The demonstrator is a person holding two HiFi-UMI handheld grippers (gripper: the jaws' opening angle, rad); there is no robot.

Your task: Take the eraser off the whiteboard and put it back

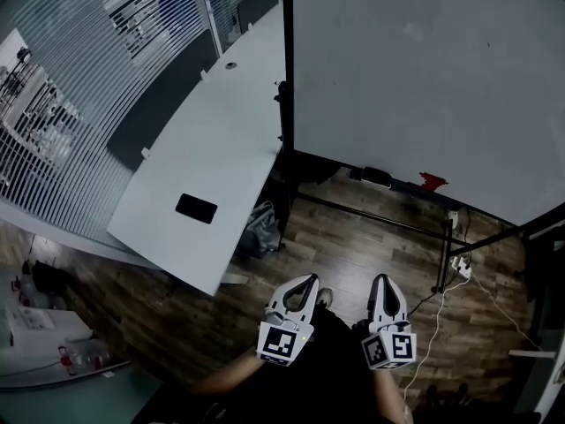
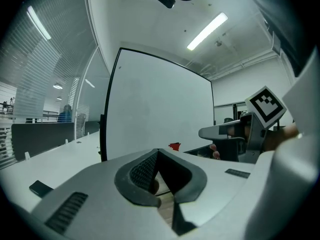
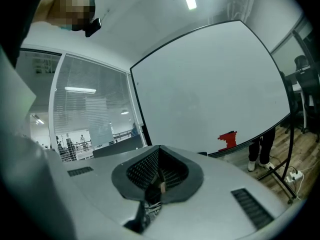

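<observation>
Tongs, left [image 1: 304, 283] and right [image 1: 382, 281]: bottom centre of the head view, both closed tip to tip, nothing held. Eraser [image 1: 377, 177]: taken to be the dark block on the lower edge of the whiteboard [image 1: 424, 69], right of centre, well apart from both tongs. Step judged in hand: approach. One pair should be opened before arrival and squared to the block's long sides. Legs [image 3: 260, 151] beyond the board are shown only in the right gripper view.
</observation>
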